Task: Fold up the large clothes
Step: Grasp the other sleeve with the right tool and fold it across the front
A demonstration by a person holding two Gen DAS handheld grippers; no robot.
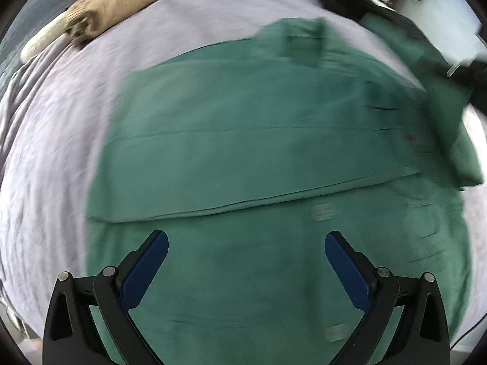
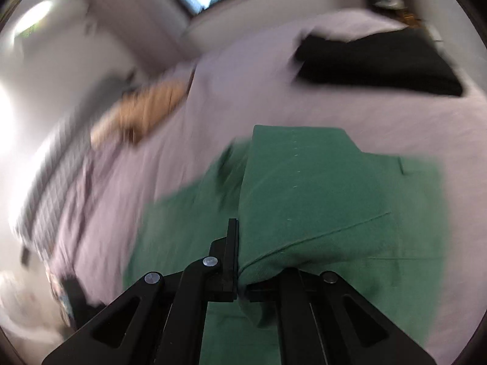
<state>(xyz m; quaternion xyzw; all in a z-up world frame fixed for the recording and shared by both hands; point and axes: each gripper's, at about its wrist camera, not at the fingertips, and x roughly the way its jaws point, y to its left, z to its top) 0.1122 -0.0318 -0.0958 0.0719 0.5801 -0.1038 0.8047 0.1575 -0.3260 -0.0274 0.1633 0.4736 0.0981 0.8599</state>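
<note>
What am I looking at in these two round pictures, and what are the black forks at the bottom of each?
Each picture comes from a fisheye camera mounted on a hand-held gripper, one per hand of a person; there is no robot arm. The black forks are each gripper's jaws.

In the left wrist view, the left gripper hangs open above a large green cloth garment spread on a pale lilac bedsheet, holding nothing.

In the right wrist view, the right gripper is shut on a fold of that garment and lifts it off the sheet.

Also on the bed: a crumpled tan garment and a folded black garment. Both pictures are motion-blurred.
</note>
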